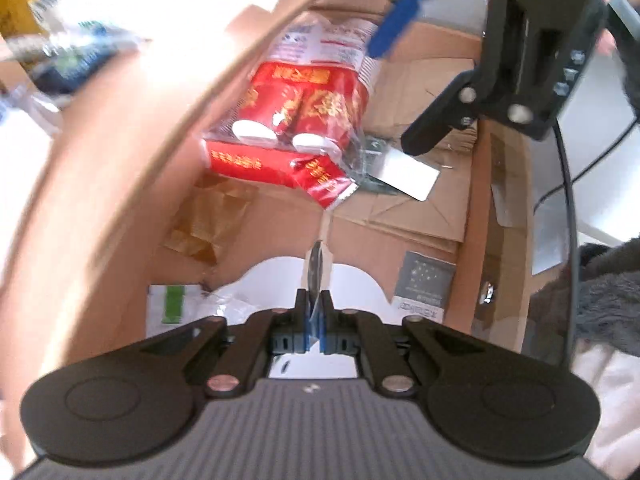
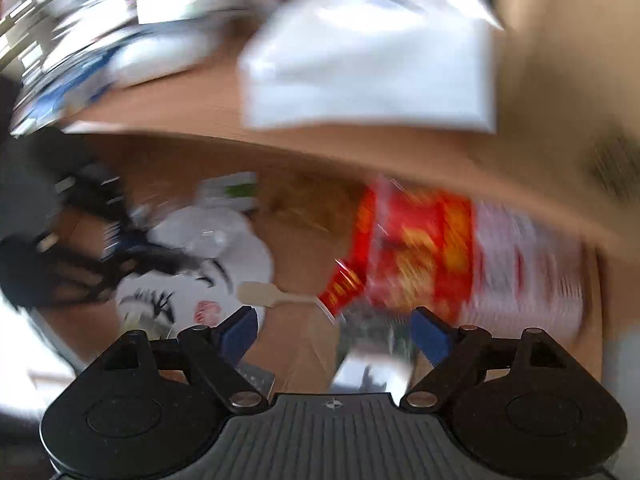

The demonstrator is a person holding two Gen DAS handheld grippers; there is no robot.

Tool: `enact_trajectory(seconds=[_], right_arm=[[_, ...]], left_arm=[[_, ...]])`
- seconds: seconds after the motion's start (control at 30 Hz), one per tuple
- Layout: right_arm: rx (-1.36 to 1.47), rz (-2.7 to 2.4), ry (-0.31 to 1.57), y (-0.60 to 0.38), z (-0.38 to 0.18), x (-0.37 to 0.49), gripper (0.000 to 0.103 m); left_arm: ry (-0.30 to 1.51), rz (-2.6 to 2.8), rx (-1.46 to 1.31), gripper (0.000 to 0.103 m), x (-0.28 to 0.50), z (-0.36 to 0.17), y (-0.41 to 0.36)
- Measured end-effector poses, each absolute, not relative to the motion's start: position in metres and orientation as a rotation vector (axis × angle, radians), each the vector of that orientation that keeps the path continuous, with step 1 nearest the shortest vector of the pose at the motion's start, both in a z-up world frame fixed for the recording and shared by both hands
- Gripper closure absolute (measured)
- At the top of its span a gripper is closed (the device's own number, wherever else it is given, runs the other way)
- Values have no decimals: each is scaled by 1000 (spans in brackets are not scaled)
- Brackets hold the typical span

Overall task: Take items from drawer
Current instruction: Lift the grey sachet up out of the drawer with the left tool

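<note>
The open wooden drawer (image 1: 476,208) holds flattened cardboard, a red and white plastic packet (image 1: 304,120) and a white round fan (image 1: 352,280). My left gripper (image 1: 315,306) is shut on the fan's thin edge, seen end-on between the blue pads. My right gripper (image 1: 400,92) hangs open above the packet at the upper right. In the blurred right wrist view my right gripper (image 2: 334,334) is open just short of the red packet (image 2: 412,256). The white fan (image 2: 200,272) with black ink marks and a wooden handle lies to the left, held by the left gripper (image 2: 132,248).
A grey card (image 1: 424,284) and a white card (image 1: 408,176) lie on the cardboard. A green and white packet (image 1: 172,304) sits at the drawer's left. The desk top (image 2: 360,140) above carries a white box (image 2: 372,52) and clutter. Dark fleece (image 1: 608,292) is at the right.
</note>
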State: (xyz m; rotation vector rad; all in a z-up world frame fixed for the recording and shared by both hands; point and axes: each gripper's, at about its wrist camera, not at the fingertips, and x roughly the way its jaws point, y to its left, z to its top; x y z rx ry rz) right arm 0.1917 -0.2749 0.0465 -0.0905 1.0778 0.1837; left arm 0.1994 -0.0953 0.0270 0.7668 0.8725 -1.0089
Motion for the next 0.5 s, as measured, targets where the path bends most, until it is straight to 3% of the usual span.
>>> enact_trajectory(seconds=[0.27, 0.5], right_arm=[[-19, 32, 897, -274, 34, 165, 19], [-21, -26, 674, -267, 69, 105, 17]], left_arm=[[745, -947, 687, 99, 175, 59, -83], [532, -823, 470, 99, 139, 93, -58]])
